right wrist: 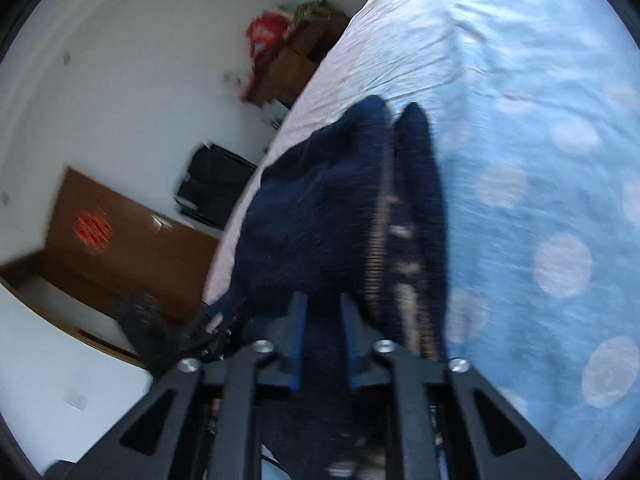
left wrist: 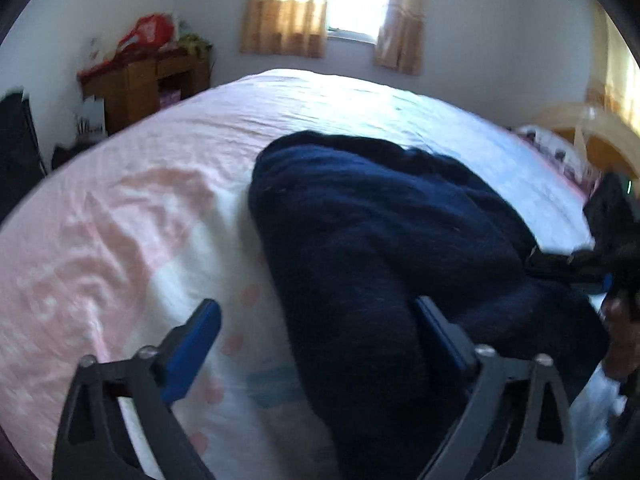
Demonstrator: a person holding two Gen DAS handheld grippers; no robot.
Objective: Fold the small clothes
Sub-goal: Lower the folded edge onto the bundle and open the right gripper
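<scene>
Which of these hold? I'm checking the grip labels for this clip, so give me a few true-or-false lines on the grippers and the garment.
1. The right gripper is shut on the navy knit garment. True.
2. The left gripper is clamped on the garment. False: its jaws stand wide apart.
3. The garment lies on a bed sheet. True.
4. The garment is red. False: it is dark navy.

Both wrist views closely overlook the bed point(left wrist: 320, 96), sharing the navy garment point(left wrist: 372, 240).

Fuzzy matt navy knit sweater point(left wrist: 360, 240), smooth creased cotton bedsheet point(left wrist: 140, 200), matt black claw point(right wrist: 323, 336) with blue plastic pads point(left wrist: 192, 352).
</scene>
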